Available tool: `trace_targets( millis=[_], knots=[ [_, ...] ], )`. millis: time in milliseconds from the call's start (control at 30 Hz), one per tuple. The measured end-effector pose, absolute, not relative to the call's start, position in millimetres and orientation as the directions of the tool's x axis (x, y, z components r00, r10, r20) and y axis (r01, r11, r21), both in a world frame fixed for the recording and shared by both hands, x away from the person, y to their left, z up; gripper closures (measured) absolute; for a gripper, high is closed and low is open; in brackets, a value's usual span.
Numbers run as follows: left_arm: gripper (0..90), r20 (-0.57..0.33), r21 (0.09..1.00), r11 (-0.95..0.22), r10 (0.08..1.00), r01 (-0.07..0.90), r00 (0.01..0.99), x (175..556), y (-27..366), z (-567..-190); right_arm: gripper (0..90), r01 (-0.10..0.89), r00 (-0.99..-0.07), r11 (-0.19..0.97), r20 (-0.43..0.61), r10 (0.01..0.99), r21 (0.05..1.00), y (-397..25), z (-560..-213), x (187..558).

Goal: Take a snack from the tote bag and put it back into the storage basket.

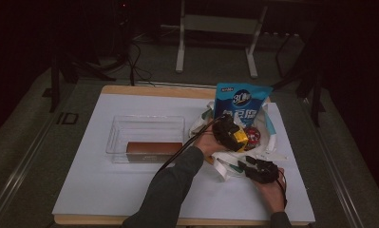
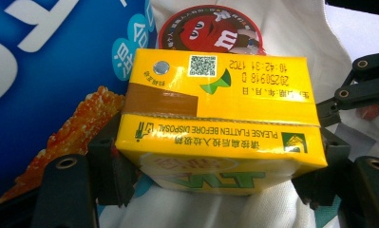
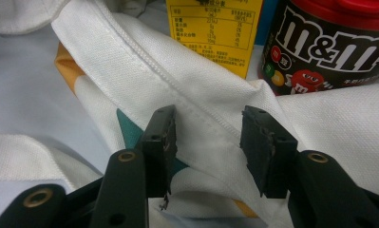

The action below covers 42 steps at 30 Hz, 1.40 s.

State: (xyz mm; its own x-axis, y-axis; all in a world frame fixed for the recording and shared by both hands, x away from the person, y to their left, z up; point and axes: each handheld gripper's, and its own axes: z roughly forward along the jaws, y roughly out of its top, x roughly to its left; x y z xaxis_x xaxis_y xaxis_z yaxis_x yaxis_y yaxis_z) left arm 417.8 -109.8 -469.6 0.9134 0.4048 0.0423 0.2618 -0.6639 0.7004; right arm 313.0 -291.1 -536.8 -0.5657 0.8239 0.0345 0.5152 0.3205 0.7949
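The left gripper [image 2: 215, 185] clamped a yellow drink carton [image 2: 220, 118] over the white tote bag [image 3: 320, 118] at the tabletop's right, beside the candy tub [image 3: 334, 42]. The right gripper [image 3: 208, 147], jaws parted, straddled the bag's rim. Lifting the carton clear toward the clear bin [image 1: 146, 126] looked next.

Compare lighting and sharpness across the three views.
High view: dim, room behind near black, white table mat brightest. Left gripper view: bright; yellow carton sharp with mild glare, blue bag soft. Right gripper view: white cloth bag crisp, candy jar slightly soft.
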Motion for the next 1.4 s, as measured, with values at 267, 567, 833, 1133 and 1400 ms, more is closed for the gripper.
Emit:
trace_targets(
  millis=[267, 567, 833, 1133, 1400],
  knots=[
    [28.2, 0.033, 0.708, -0.650, 0.420, 0.275, 0.907, 418, -106, -464, 55.6, 0.516, -0.566, 0.320, 0.036, 0.823, 0.795, -291, -537, 313],
    [28.1, 0.044, 0.720, -0.639, 0.430, 0.270, 0.902, 413, -101, -452, 55.4, 0.513, -0.566, 0.322, 0.031, 0.824, 0.796, -291, -537, 313],
    [28.1, 0.046, 0.742, -0.617, 0.438, 0.263, 0.898, 409, -88, -434, 55.1, 0.513, -0.566, 0.321, 0.033, 0.824, 0.796, -291, -537, 313],
    [28.1, 0.039, 0.775, -0.577, 0.453, 0.260, 0.891, 405, -71, -414, 54.1, 0.509, -0.568, 0.324, 0.028, 0.822, 0.798, -291, -537, 313],
    [28.1, 0.044, 0.782, -0.565, 0.468, 0.261, 0.883, 402, -59, -402, 54.0, 0.509, -0.568, 0.323, 0.029, 0.823, 0.798, -291, -537, 313]
  ],
)
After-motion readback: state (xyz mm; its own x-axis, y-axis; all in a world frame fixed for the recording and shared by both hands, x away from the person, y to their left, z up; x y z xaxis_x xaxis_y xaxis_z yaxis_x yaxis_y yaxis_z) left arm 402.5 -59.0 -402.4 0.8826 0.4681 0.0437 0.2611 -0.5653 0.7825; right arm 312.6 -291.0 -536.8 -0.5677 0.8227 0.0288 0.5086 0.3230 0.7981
